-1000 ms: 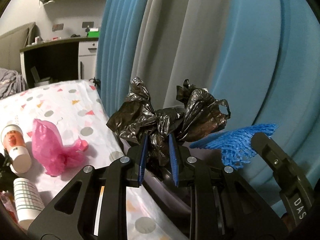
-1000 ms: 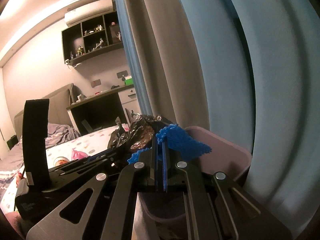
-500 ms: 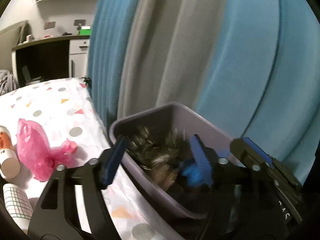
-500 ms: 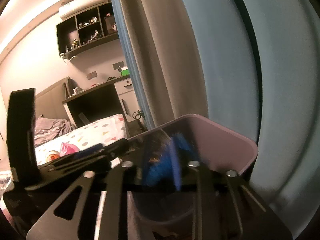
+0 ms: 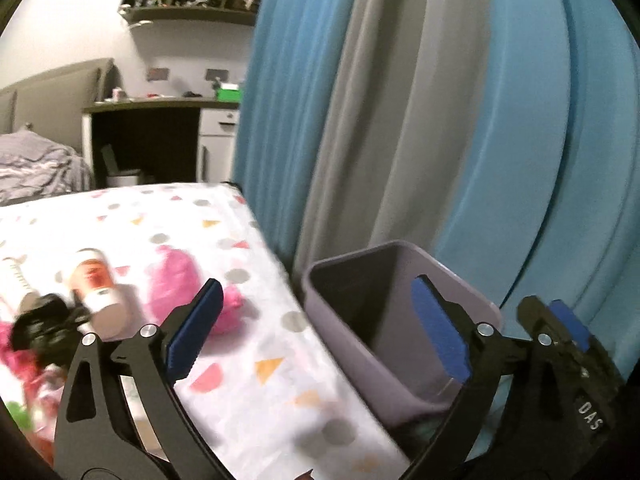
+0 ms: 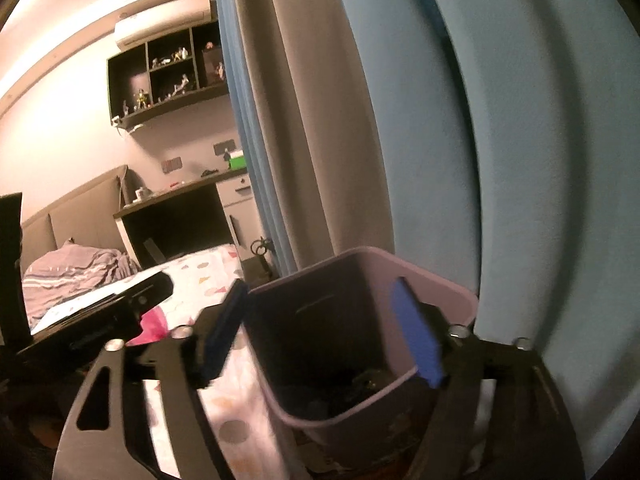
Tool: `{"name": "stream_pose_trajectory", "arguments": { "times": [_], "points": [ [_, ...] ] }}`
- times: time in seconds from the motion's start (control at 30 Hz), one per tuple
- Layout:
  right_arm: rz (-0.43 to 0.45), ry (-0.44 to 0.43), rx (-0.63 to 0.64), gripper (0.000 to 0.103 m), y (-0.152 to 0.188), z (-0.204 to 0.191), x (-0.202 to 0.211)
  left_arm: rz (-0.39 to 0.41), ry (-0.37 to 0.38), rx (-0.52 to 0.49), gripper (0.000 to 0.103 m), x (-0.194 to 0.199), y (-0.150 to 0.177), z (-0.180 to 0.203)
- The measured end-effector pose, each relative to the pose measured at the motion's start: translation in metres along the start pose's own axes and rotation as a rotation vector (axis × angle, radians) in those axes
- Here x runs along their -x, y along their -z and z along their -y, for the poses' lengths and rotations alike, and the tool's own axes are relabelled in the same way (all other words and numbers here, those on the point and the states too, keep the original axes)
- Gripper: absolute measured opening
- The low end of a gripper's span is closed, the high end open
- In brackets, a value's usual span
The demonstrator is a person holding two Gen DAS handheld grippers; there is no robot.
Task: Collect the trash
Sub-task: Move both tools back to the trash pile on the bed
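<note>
Both grippers over the bin, jaws spreading with nothing between them.

On the patterned tablecloth (image 5: 256, 280) at left lie a paper cup (image 5: 98, 292) on its side and a pink plastic bag (image 5: 180, 276), blurred. The left gripper (image 5: 316, 336) hangs with jaws opening wide, empty, straddling the near rim of the lilac trash bin (image 5: 476, 300) beside the table edge. The right gripper (image 6: 324, 332) opens likewise over the bin (image 6: 460, 292), where dark crumpled trash (image 6: 368, 380) lies at the bottom. Blue and grey curtains (image 5: 400, 100) hang behind.
</note>
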State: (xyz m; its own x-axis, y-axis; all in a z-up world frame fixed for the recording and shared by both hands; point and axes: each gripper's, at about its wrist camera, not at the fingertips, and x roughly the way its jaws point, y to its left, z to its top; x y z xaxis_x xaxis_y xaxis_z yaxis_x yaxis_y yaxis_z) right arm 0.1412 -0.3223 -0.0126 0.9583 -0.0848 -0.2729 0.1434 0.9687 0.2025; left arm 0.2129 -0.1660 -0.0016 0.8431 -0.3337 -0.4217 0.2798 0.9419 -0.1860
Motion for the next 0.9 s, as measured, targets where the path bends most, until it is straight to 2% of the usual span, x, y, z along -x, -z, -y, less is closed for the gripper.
{"name": "stream_pose_trajectory", "arguments": {
  "times": [0.1,0.37,0.5,0.7,0.77,0.9],
  "points": [
    [0.018,0.004,0.016,0.085,0.004,-0.008,0.02,0.012,-0.034,0.006,0.095,0.022,0.006,-0.009],
    [0.044,-0.046,0.067,0.087,0.018,-0.04,0.067,0.048,-0.102,0.001,0.095,0.104,0.031,-0.045],
    [0.035,-0.098,0.096,0.087,0.026,-0.064,0.084,0.056,-0.131,0.0,0.095,0.141,0.046,-0.074],
    [0.017,-0.181,0.142,0.087,0.045,-0.106,0.099,0.058,-0.234,0.033,0.095,0.187,0.075,-0.132],
    [0.005,-0.205,0.151,0.087,0.053,-0.12,0.103,0.059,-0.24,0.043,0.095,0.201,0.088,-0.154],
    [-0.024,-0.251,0.175,0.087,0.068,-0.15,0.105,0.018,-0.291,0.058,0.095,0.216,0.109,-0.187]
  ]
}}
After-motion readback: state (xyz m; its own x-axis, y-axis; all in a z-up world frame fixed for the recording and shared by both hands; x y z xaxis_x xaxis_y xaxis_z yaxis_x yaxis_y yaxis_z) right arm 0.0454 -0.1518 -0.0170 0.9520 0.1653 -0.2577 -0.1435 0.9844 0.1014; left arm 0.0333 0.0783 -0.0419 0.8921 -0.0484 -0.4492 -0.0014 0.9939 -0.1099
